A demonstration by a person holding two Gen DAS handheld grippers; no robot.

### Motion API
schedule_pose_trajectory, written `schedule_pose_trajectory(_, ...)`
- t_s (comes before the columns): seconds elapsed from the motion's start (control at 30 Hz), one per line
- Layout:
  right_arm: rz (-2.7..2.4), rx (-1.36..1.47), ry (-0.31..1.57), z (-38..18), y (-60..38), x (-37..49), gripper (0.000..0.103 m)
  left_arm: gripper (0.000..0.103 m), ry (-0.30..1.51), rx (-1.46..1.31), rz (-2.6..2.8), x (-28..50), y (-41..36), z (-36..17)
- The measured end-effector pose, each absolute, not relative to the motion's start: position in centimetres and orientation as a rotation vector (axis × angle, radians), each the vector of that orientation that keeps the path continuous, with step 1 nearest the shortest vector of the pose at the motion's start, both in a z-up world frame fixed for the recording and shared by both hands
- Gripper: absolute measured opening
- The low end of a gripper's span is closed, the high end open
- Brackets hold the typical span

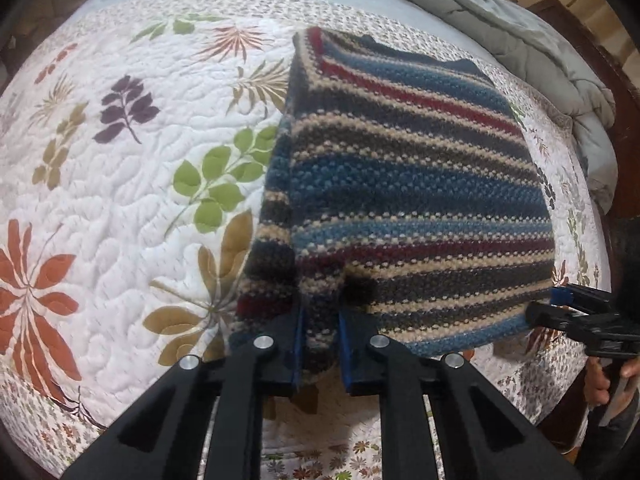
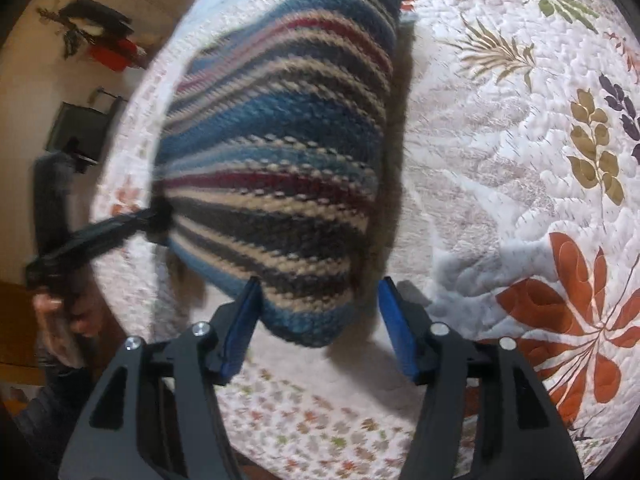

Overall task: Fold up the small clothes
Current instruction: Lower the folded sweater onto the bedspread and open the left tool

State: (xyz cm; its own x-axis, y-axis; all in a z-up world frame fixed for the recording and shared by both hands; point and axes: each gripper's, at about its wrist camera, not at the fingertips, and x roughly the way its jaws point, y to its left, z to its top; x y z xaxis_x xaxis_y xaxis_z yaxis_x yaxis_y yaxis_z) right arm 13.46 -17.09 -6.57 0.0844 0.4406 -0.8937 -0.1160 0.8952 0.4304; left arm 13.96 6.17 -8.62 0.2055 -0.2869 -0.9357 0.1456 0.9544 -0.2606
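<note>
A striped knit garment [image 1: 408,184] in blue, red, tan and dark bands lies folded on the floral quilt [image 1: 120,184]. My left gripper [image 1: 320,344] is shut on its near left corner, knit bunched between the blue pads. The other gripper [image 1: 576,312] shows at the right edge, at the garment's near right corner. In the right wrist view my right gripper [image 2: 320,320] is open, its blue pads on either side of the garment's [image 2: 280,152] near corner, apparently not pressing it. The left gripper [image 2: 120,228] shows there at the left, gripping the knit.
A grey comforter [image 1: 520,28] is bunched at the far right of the bed. The quilt [image 2: 520,160] spreads wide beside the garment. A dark wooden bed frame [image 1: 624,128] runs along the right. A wall with dark and red objects [image 2: 108,44] lies beyond the bed.
</note>
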Motion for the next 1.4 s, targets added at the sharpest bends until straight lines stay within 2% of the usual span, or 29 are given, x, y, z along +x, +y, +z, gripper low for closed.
schedule_pose_trajectory(0.13,0.412,0.262,1.445,-6.9,-16.7,13.4,0.061,0.017,1.328,-0.135,-0.303,13.7,6.2,-8.0)
schedule_pose_trajectory(0.23,0.402,0.235,1.429,-6.0,-16.4,13.2,0.059,0.024,1.316,-0.130,-0.292,13.2,6.6,-7.2)
schedule_pose_trajectory(0.4,0.380,0.150,1.319,-1.5,-15.8,12.1,0.057,0.026,1.233,-0.118,-0.232,12.5,6.8,-3.7)
schedule_pose_trajectory(0.53,0.457,0.207,1.274,0.7,-15.1,12.3,0.057,0.027,1.184,-0.163,-0.260,13.0,6.7,-1.7)
schedule_pose_trajectory(0.7,0.466,0.161,1.296,0.2,-13.2,13.1,0.055,0.027,1.223,-0.109,-0.290,13.9,3.9,-2.9)
schedule_pose_trajectory(0.93,0.438,0.191,1.384,-4.0,-13.1,14.2,0.051,0.031,1.325,-0.115,-0.316,15.1,4.1,-8.2)
schedule_pose_trajectory(1.2,0.424,0.282,1.366,-3.5,-14.3,13.8,0.049,0.035,1.298,-0.122,-0.300,14.3,4.1,-6.5)
schedule_pose_trajectory(1.4,0.346,0.225,1.343,-2.2,-15.0,11.9,0.052,0.037,1.248,-0.088,-0.255,11.9,5.1,-5.3)
